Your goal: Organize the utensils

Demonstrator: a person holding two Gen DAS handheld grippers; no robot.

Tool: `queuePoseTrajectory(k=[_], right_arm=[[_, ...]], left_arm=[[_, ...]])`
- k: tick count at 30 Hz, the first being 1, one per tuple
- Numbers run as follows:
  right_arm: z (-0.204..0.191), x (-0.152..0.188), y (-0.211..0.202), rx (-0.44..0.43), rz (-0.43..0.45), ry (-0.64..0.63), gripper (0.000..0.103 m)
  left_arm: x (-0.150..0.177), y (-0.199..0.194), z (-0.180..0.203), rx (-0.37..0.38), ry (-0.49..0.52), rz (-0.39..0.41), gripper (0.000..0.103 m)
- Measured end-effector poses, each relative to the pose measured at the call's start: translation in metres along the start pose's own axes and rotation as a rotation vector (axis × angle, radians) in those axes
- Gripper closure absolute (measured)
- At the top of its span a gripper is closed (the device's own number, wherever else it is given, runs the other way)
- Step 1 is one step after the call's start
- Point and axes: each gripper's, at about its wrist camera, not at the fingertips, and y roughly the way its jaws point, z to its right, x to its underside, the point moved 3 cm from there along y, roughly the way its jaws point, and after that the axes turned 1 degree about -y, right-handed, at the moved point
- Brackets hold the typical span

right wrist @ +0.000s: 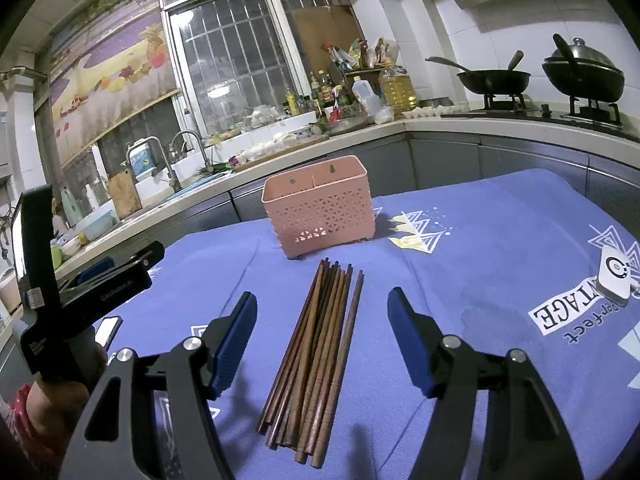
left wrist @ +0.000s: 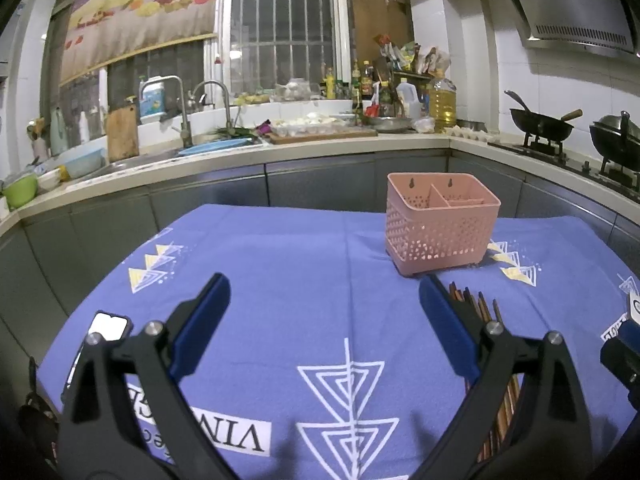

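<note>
Blue-padded left gripper (left wrist: 324, 320) hangs open over bare cloth, left of the chopsticks (right wrist: 316, 356). Those lie bundled just before the pink basket (right wrist: 320, 208), long axis pointing at it, straddled untouched by the nearer, open right gripper (right wrist: 322, 344).

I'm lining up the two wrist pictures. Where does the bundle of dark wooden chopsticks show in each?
Left wrist: bundle of dark wooden chopsticks at lower right, mostly hidden behind the gripper's right finger.
Right wrist: centre, lying on the blue cloth between the open fingers.
Shared landmark: pink perforated plastic holder just beyond the tips.
</note>
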Motion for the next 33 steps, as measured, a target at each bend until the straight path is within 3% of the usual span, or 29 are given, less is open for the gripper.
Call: queuePoseTrajectory(k=[14, 21, 33], right_arm=[[0.0, 0.0, 0.0, 0.002, -0.001, 0.0, 0.035], [-0.001, 0.004, 0.003, -0.005, -0.019, -0.016, 0.046], [0.008, 0.006, 0.007, 0.005, -0.035, 0.022, 0.047]], left_arm=[[-0.001, -0.005, 0.008, 0.017, 0.029, 0.014, 0.011], [0.0, -0.004, 0.012, 0.028, 0.039, 0.006, 0.011], [0.0, -0.004, 0.016, 0.041, 0.04, 0.003, 0.011]])
